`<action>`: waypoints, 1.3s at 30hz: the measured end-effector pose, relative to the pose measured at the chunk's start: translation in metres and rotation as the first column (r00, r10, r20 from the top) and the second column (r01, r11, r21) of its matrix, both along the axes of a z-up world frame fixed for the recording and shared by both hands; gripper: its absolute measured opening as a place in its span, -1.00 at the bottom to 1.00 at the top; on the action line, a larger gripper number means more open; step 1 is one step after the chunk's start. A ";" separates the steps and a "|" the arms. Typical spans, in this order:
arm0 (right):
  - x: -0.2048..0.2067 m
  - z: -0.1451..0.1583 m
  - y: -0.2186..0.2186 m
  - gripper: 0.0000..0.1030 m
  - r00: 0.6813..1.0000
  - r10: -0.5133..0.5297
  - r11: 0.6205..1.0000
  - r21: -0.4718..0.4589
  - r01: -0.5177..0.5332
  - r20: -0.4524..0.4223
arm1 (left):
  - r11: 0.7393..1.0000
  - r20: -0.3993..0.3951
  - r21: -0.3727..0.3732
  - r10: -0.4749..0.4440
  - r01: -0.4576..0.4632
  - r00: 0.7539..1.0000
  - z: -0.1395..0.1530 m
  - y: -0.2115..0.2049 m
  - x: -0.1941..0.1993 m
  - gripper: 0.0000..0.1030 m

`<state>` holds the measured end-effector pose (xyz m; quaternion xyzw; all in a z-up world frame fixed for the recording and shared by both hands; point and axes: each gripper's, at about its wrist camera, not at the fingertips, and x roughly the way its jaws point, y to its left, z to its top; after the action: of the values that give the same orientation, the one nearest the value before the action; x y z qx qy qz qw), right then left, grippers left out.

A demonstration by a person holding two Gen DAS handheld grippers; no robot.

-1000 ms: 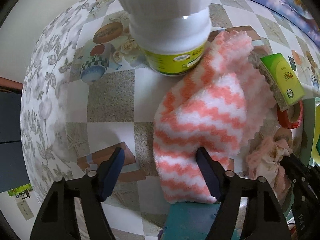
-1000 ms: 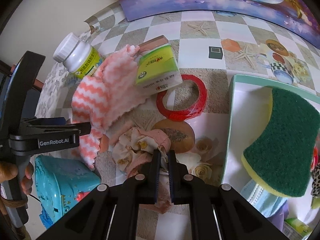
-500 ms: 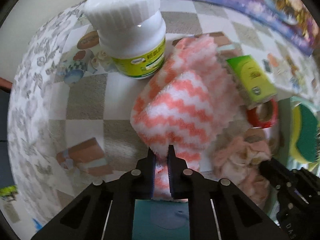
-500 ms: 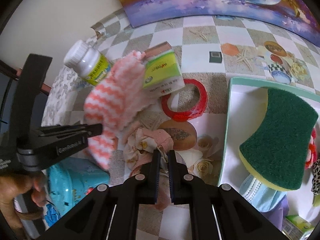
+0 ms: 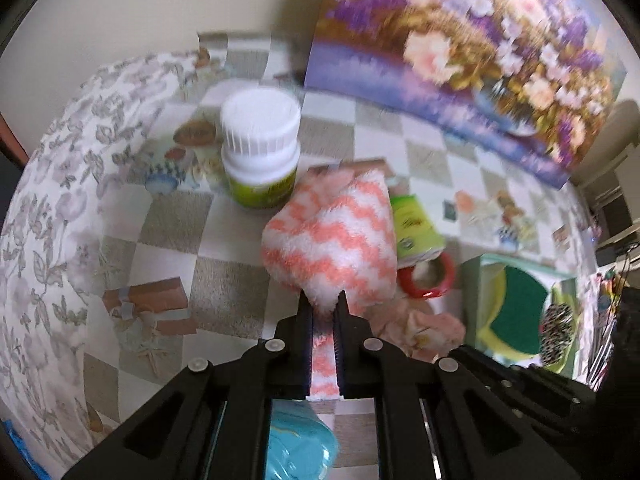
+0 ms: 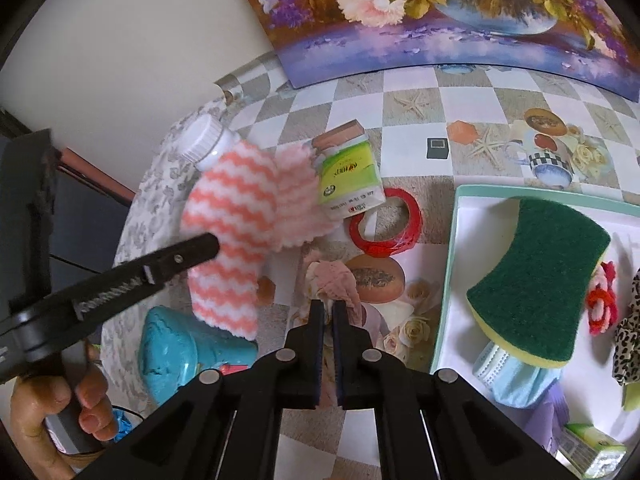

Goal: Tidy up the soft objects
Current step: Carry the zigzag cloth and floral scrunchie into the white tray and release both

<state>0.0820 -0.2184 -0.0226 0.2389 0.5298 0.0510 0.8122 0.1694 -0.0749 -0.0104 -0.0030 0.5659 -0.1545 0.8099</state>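
Our left gripper's (image 5: 323,305) fingers are clamped on the fluffy cloth (image 5: 332,236), white with coral zigzags, hanging off the worktop (image 6: 416,124) at its left. Our right gripper's (image 6: 328,307) fingers pinch a crumpled pink rag (image 6: 334,280) near centre. Right, a tray (image 6: 448,264) holds 1 coarse green sponge (image 6: 540,276).

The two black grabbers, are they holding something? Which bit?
The left gripper pinches the stripy pink-and-white cloth by a lower edge fold. The right gripper pinches the pink flowery cloth by its near edge.
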 end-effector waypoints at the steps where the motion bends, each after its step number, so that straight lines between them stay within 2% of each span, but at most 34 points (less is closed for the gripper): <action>1: -0.001 0.002 -0.002 -0.95 1.000 -0.001 1.000 0.010 0.001 0.008 | 1.000 0.010 -0.006 0.000 0.001 1.000 0.004 0.012 0.007 -0.83; 11: -0.010 0.029 -0.015 -0.95 0.996 -0.029 0.999 0.048 0.025 0.082 | 0.998 0.143 -0.056 0.026 -0.018 0.989 0.066 0.030 -0.018 -0.83; 14: -0.015 0.046 -0.023 -0.95 0.991 -0.050 0.998 0.055 0.044 0.128 | 0.997 0.195 -0.075 0.028 -0.014 0.980 0.085 0.028 -0.026 -0.83; 21: -0.036 0.087 -0.054 -0.95 0.964 -0.134 0.991 0.041 0.128 0.231 | 0.990 0.347 -0.129 0.000 0.047 0.938 0.147 0.012 -0.059 -0.83; 27: -0.060 0.110 -0.092 -0.95 0.929 -0.227 0.973 0.024 0.230 0.291 | 0.978 0.434 -0.151 -0.067 0.146 0.898 0.182 -0.017 -0.092 -0.83; 33: -0.088 0.118 -0.132 -0.95 0.898 -0.316 0.944 0.003 0.331 0.307 | 0.957 0.463 -0.160 -0.145 0.243 0.874 0.191 -0.057 -0.120 -0.83; 39: -0.119 0.115 -0.176 -0.95 0.872 -0.400 0.908 -0.006 0.418 0.283 | 0.925 0.445 -0.167 -0.238 0.341 0.863 0.181 -0.104 -0.147 -0.83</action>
<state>-0.0372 -0.3945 0.0922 0.3087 0.3504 -0.1069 0.8778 0.0229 -0.1786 0.1703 0.0177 0.3508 -0.3394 0.8726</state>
